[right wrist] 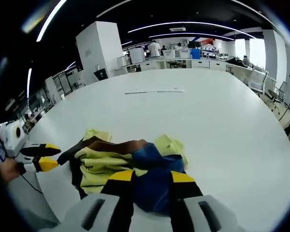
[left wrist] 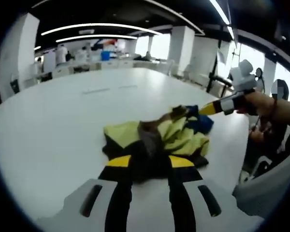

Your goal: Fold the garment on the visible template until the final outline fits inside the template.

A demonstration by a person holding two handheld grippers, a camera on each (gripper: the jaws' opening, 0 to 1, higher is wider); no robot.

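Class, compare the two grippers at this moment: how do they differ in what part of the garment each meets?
The left gripper straddles the dark-and-yellow edge of the garment; the right gripper straddles its blue part. In its own view, dark cloth lies between the left gripper's jaws, blue cloth between the right's. Both have black jaws with yellow tips.

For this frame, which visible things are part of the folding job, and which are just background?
Part of the job:
- garment, crumpled, in yellow, brown, black and blue
- left tool, at the garment's near edge
- right tool, over the blue part
- white table

Background:
- strip markings far across the table
- desks and chairs behind
- white pillar
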